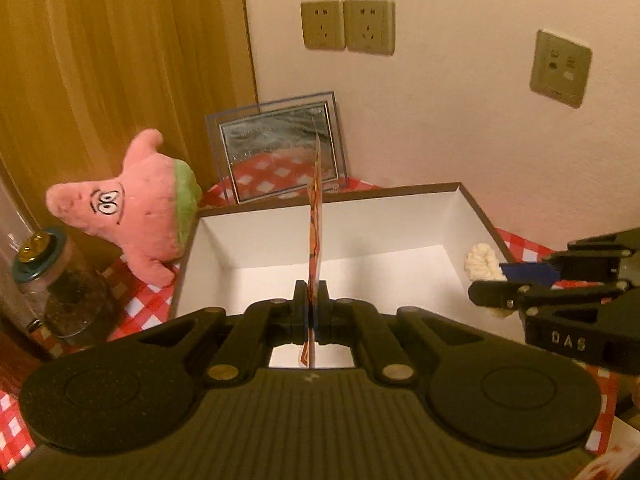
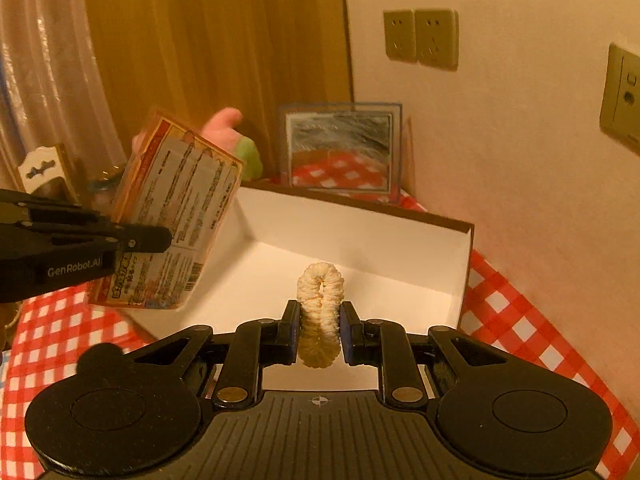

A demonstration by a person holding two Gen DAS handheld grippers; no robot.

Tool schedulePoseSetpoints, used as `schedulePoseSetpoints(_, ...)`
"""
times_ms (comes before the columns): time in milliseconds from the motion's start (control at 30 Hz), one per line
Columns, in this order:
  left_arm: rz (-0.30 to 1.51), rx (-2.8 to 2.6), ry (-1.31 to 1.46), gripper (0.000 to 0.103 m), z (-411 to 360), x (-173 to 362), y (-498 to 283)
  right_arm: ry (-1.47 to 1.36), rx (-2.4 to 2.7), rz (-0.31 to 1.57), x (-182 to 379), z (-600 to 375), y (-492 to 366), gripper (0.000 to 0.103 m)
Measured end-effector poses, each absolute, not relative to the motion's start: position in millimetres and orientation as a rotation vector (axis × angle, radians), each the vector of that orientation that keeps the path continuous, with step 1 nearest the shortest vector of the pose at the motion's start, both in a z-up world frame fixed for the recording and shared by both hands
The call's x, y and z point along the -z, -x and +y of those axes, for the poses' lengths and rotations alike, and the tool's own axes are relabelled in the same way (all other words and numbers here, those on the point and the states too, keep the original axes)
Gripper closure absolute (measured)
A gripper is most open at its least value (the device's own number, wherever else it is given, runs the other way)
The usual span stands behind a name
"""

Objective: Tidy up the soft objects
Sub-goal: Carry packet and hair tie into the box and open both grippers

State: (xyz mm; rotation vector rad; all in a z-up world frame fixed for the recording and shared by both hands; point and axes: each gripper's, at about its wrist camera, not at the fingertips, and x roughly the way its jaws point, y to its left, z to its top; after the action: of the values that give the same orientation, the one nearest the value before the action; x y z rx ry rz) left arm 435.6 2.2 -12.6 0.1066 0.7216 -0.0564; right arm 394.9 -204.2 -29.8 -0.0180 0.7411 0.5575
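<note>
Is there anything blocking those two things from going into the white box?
Nothing visible does. The right gripper holds a cream scrunchie and the left gripper a thin packet; the open box in front shows only its bare white floor. The pink starfish plush stands outside its left wall.

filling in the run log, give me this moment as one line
left gripper: shut on flat packet | right gripper: shut on cream scrunchie | both over open white box | pink plush: outside box
</note>
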Motion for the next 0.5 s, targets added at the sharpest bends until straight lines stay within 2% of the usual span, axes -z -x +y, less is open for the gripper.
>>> schedulePoseSetpoints(233,0.788,0.063,-0.119,0.097,-2,34,-468,-0.004,-0.535,0.792,45,-203,-414,0.083)
schedulePoseSetpoints(400,0.817,0.060,-0.139,0.083,-6,44,-476,-0.004,-0.526,0.809,48,-203,-421,0.082)
schedulePoseSetpoints(500,0.826,0.060,-0.132,0.083,-2,46,-476,-0.005,-0.523,0.819,50,-204,-423,0.082)
